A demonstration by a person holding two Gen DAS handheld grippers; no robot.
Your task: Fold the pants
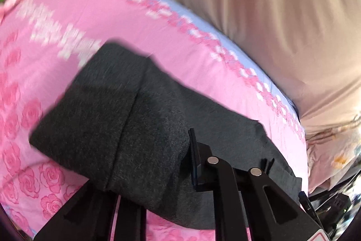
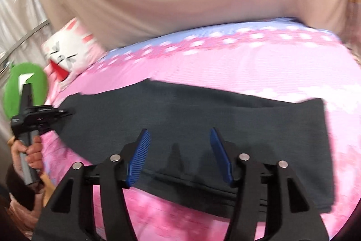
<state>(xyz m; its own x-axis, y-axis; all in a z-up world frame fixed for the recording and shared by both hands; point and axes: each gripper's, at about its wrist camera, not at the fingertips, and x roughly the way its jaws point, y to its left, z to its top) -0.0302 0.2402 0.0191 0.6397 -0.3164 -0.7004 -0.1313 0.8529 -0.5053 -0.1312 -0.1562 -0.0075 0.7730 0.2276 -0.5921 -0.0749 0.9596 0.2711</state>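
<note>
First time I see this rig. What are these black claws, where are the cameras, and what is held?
No robot: a person carries two hand-held two-finger grippers, each with a fisheye camera looking forward along it; one picture per gripper. Folded dark grey pants lie on a pink flowered bedsheet. The left gripper, gripped by a hand, is shut, apparently pinching the pants' end. The right gripper, with blue pads, stands open over the pants' near edge, holding nothing.
</note>
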